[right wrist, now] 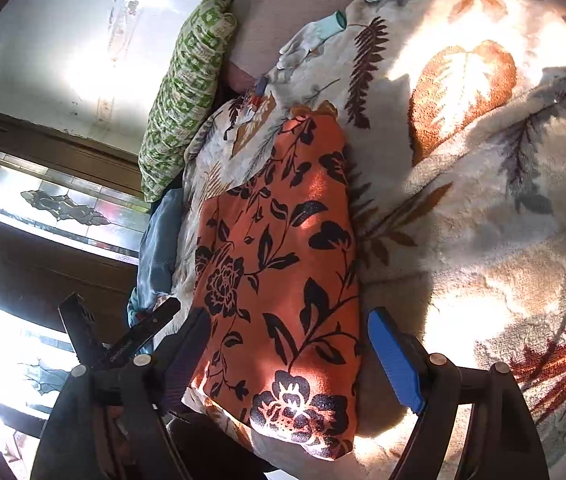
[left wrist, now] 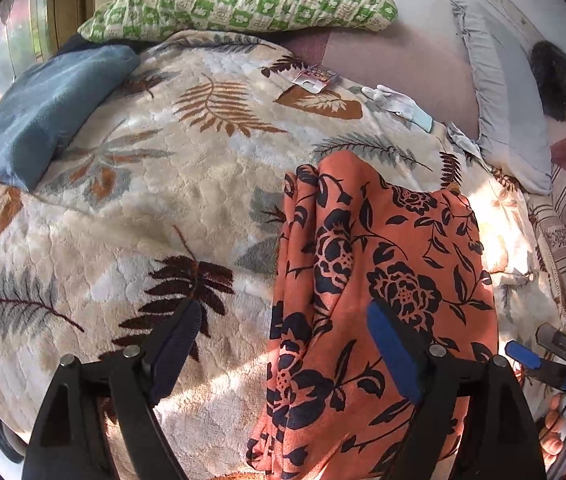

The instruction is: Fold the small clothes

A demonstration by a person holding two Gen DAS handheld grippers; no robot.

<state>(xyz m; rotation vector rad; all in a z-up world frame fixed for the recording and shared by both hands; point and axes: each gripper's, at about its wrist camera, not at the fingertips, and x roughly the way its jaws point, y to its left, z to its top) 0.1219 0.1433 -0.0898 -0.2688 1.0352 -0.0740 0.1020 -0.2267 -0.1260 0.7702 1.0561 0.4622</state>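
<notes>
- Orange floral garment (left wrist: 379, 280), one piece, lies folded into a long strip on the leaf-print blanket (left wrist: 143, 208) of the bed; in the left wrist view its long axis runs away from the left gripper (left wrist: 287, 344), roughly along the line the gripper points.
- In that view the left gripper stands released, jaws wide, with nothing pinched; the garment sits ahead and toward its blue-padded finger (left wrist: 391, 356), which overlaps the cloth's edge in the picture, while the other finger is over bare blanket.
- Off to the far side of the garment, low in the same view, the right gripper (left wrist: 539, 356) shows in part, held by a hand (left wrist: 563, 428).
- In the right wrist view the same garment (right wrist: 283, 280) lies straight ahead between the two fingers of the right gripper (right wrist: 289, 356), its near short end just beyond the fingertips and its long axis running away from them.
- The right gripper is likewise released and empty; whether its fingers touch the cloth I cannot tell.
- My judgement: both grippers sit near the same short end, the right one more squarely centred on it, so a further fold would bring that end toward the far end.
- Counted: one garment, two grippers, one green checked pillow (left wrist: 243, 0), one blue cloth (left wrist: 43, 108), one grey pillow (left wrist: 503, 92).
</notes>
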